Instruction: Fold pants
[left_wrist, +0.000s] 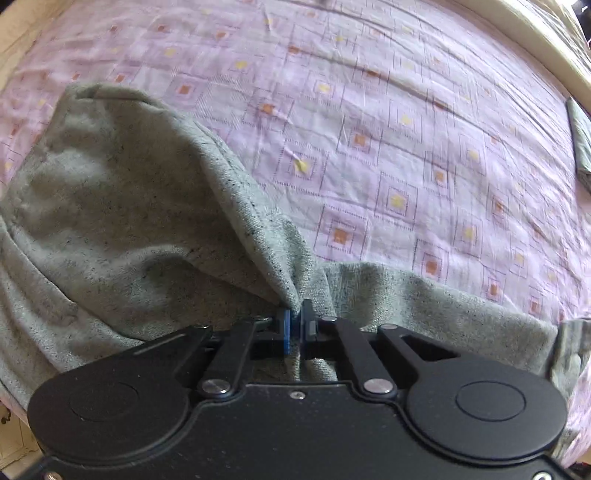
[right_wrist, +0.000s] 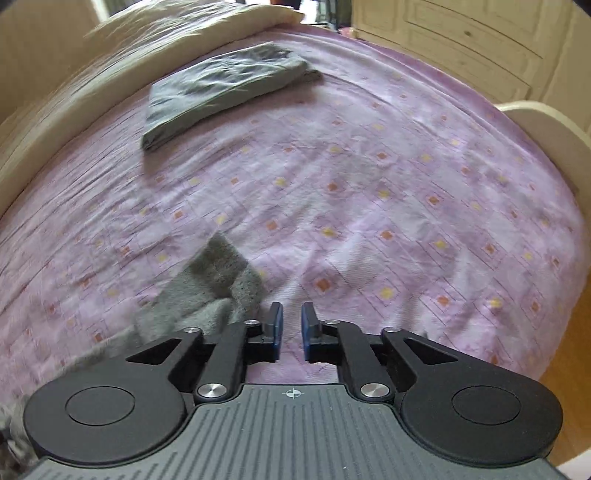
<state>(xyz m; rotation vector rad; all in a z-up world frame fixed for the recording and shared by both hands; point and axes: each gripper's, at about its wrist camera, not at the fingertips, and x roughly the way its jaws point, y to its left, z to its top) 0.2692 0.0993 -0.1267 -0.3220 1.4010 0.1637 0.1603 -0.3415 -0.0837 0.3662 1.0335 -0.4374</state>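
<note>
**Left jaws pinch the grey pants; right jaws stand apart over the sheet**

The left gripper (left_wrist: 294, 314) has its blue-padded jaws pressed together on a raised ridge of the grey flecked knit pants (left_wrist: 122, 206). The cloth bunches right at the tips and runs back between the black linkage arms beneath them. From that pinch the pants spread mostly to the left of the jaws, rising in a loose hump ahead and left, while a lower band of the same cloth stretches off to the right. Beyond the pants lies the lilac bedsheet with orange and yellow squares (left_wrist: 406, 129), and far to the right of the jaws sits the edge of a folded dark grey garment (left_wrist: 580, 140).

The right gripper (right_wrist: 291, 325) holds its jaws spread with a clear gap, nothing between the pads, only the sheet showing under them. An end of the pants lies just left of its left jaw, close to it but not gripped. Well ahead and to the left rests the folded garment, near a cream bed edge (right_wrist: 55, 107); a pale wooden cabinet (right_wrist: 472, 40) stands far ahead on the right.
</note>
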